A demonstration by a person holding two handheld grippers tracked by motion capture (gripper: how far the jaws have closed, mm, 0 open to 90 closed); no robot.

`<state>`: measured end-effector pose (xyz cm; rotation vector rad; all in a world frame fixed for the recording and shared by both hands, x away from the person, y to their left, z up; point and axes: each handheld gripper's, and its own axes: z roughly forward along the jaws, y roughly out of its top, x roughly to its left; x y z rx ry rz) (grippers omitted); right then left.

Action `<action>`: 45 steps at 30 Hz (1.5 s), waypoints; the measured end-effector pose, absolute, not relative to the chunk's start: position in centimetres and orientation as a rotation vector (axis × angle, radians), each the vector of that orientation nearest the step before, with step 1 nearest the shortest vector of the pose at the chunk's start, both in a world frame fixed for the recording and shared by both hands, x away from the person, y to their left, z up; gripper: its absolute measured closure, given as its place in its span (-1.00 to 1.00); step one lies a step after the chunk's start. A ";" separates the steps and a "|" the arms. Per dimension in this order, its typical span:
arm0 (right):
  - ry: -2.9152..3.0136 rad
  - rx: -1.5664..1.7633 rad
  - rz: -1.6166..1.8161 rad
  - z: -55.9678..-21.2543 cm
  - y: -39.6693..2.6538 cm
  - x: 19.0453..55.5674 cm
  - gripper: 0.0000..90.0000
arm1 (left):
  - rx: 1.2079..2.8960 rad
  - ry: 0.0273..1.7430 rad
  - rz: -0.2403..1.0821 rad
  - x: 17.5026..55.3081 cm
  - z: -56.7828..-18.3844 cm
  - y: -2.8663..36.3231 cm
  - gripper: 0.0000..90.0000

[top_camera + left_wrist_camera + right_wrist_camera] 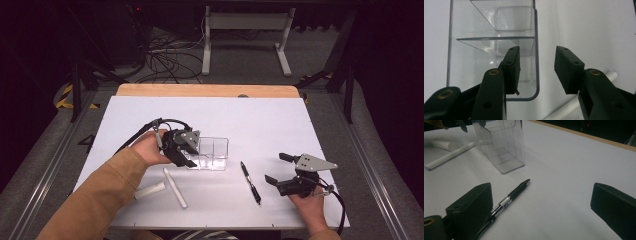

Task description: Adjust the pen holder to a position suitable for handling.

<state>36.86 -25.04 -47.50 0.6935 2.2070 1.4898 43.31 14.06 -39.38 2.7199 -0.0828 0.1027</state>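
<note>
A clear plastic organiser point(215, 150) with dividers stands left of the middle of the white sheet. My left gripper point(191, 154) is at its left end, jaws open. In the left gripper view the gripper point(536, 53) straddles the organiser's wall point(537, 75), one jaw inside and one outside, and neither pad presses on it. A black pen point(251, 182) lies right of the organiser. My right gripper point(275, 167) stands open just right of the pen. In the right gripper view the pen point(511, 195) lies by the left jaw, with nothing between the wide jaws point(541, 202).
Two white sticks lie near the front left: a long one point(175, 187) and a short one point(150, 190). The long stick point(571, 105) shows under my left gripper. A wooden table edge point(207, 90) runs along the far side; cables point(165, 60) lie on the floor beyond.
</note>
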 end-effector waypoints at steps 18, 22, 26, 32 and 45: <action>2.197 0.705 1.491 -47.5 -25.1 36.8 -0.92 | 2.496 0.074 0.202 42.1 -35.4 17.2 -0.09; 2.191 0.702 1.492 -47.4 -25.1 36.7 -0.94 | 2.375 0.133 0.238 41.4 -34.4 18.8 -0.27; 2.178 0.685 1.496 -47.2 -25.0 36.4 -0.96 | 2.299 0.203 0.279 40.7 -33.8 20.3 -0.39; 2.142 0.674 1.516 -46.6 -25.2 35.9 -0.99 | 2.232 0.257 0.322 39.4 -33.4 21.4 -0.59; 2.130 0.690 1.521 -45.3 -24.9 34.5 -0.99 | 2.043 0.396 0.376 36.6 -34.3 24.3 -0.93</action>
